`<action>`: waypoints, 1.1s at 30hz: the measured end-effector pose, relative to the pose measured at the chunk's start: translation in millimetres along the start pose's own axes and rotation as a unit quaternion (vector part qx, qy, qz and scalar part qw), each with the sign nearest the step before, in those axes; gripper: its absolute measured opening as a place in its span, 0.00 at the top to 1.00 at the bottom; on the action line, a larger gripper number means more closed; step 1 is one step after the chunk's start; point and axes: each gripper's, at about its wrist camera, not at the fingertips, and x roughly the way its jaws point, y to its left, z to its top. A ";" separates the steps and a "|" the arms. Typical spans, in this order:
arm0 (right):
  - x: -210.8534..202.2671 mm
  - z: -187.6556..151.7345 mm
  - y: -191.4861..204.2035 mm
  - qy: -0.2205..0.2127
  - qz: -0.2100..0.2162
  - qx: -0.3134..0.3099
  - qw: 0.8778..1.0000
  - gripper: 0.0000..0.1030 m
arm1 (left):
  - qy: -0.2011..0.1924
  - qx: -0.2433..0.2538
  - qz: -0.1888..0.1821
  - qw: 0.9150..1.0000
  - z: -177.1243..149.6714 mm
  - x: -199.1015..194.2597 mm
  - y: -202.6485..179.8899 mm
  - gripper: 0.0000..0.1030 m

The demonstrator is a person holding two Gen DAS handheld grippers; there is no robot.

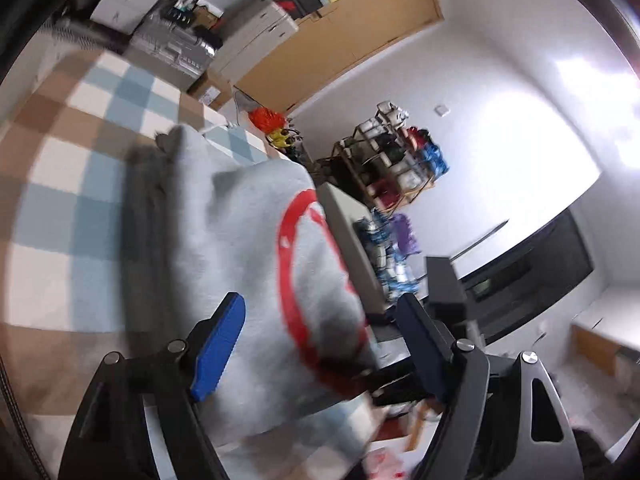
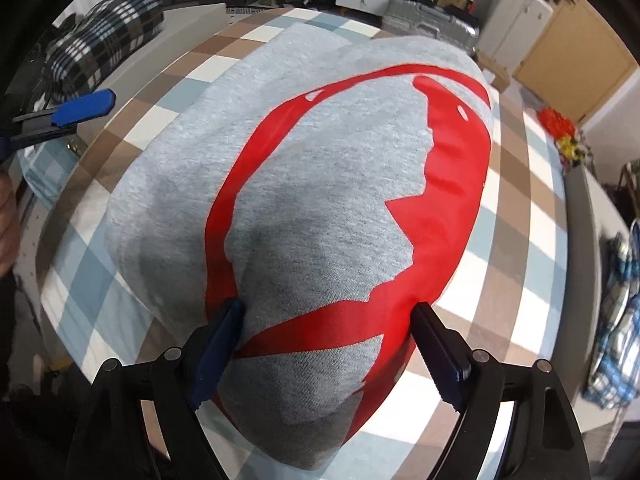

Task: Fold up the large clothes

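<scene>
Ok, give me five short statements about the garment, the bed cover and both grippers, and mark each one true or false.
1. The grey sweatshirt carries a red print. True.
2. The sweatshirt lies on a plain white sheet. False: it lies on a checked cover of brown, blue and white squares.
3. The right gripper is clamped shut on nothing. False: its fingers stand apart, with the sweatshirt's near fold between them.
4. The left gripper has its fingers spread apart. True.
5. A checked pillow lies beyond the bed's far corner in the right wrist view. True.
</scene>
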 end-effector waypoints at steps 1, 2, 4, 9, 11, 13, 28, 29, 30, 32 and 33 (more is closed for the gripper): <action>0.0 0.1 -1.9 0.004 0.005 0.007 1.000 0.17 | 0.017 -0.004 -0.011 1.000 -0.5 13.4 2.1 0.28; -0.1 0.4 -4.7 0.009 0.012 0.013 1.000 0.17 | 0.033 0.000 0.010 0.999 -2.9 27.6 6.9 0.28; -1.6 1.8 -9.5 0.019 0.026 0.022 0.999 0.17 | 0.068 -0.006 0.047 0.997 -10.4 48.5 29.4 0.28; -30.2 16.1 -49.0 0.034 0.092 0.075 0.992 0.19 | 0.076 -0.006 0.051 0.996 -20.6 61.7 52.0 0.34; -57.8 35.8 -64.1 -0.008 0.076 0.084 0.994 0.18 | 0.072 -0.014 0.040 0.996 -19.9 59.7 55.6 0.34; -80.4 68.8 -71.2 -0.046 0.067 0.075 0.994 0.18 | 0.072 -0.019 0.034 0.997 -18.7 57.9 57.8 0.34; 109.7 222.6 -28.1 0.084 0.005 0.004 0.996 0.74 | 0.062 0.024 0.071 0.995 -29.6 60.3 38.4 0.34; 111.1 223.4 -30.1 0.085 0.010 0.015 0.996 0.72 | 0.062 0.022 0.071 0.995 -29.1 59.8 37.8 0.34; 112.3 223.0 -33.8 0.084 0.018 0.029 0.996 0.71 | 0.063 0.021 0.072 0.995 -28.9 57.7 37.9 0.34; 109.1 219.5 -40.9 0.078 0.032 0.047 0.995 0.70 | 0.065 0.019 0.072 0.995 -30.4 56.8 34.6 0.34; 105.0 217.3 -44.3 0.075 0.041 0.055 0.995 0.70 | 0.064 0.017 0.073 0.995 -29.4 57.1 36.3 0.34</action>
